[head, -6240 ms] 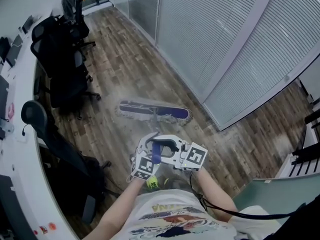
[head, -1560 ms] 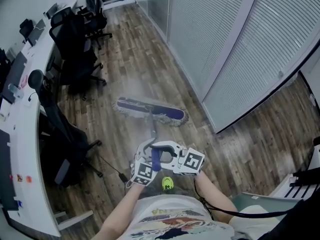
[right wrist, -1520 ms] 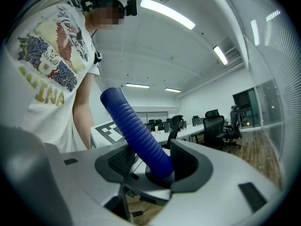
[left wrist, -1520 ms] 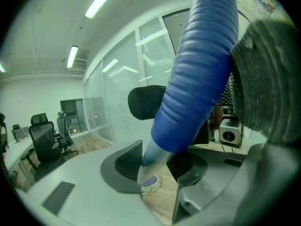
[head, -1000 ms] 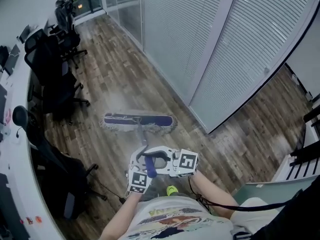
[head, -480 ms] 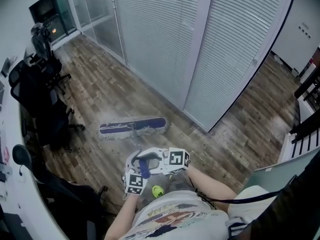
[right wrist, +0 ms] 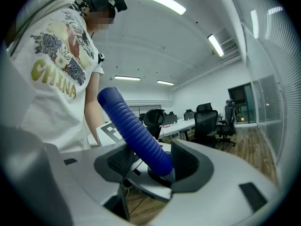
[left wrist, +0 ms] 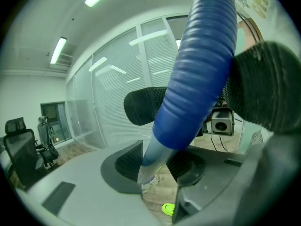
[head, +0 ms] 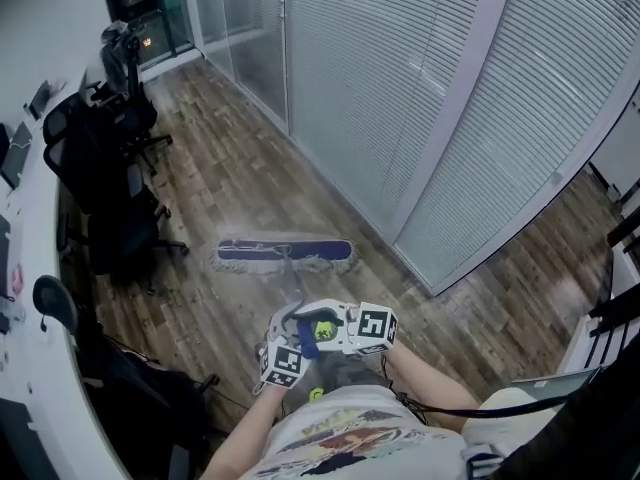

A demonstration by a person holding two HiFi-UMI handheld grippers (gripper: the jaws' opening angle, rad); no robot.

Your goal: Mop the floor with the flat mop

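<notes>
While both tongs clamp its handle, the flat mop (head: 285, 254) sits with its purple, pale-fringed head flat on the wood floor (head: 240, 158). It is out in front of the person, between the black office chairs (head: 115, 183) and the blind-covered glass wall (head: 420, 98). Thin shaft (head: 297, 286) slants from the head's middle back up to the blue ribbed grip (head: 309, 338).

Left tongs (head: 290, 326) closed on that grip. Left gripper view: grip (left wrist: 197, 74) crosses diagonally between the pads, lower end narrowing to the pale shaft. Right tongs (head: 328, 326) also closed on the grip, just beside the left. Right gripper view: grip (right wrist: 136, 131) wedged between both dark pads (right wrist: 120, 161).

White counter (head: 30, 298) curves along the left edge, chairs beside it. Small yellow-green thing (head: 316, 395) on the floor by the person's printed white shirt (head: 340, 443); cannot tell what it is.
</notes>
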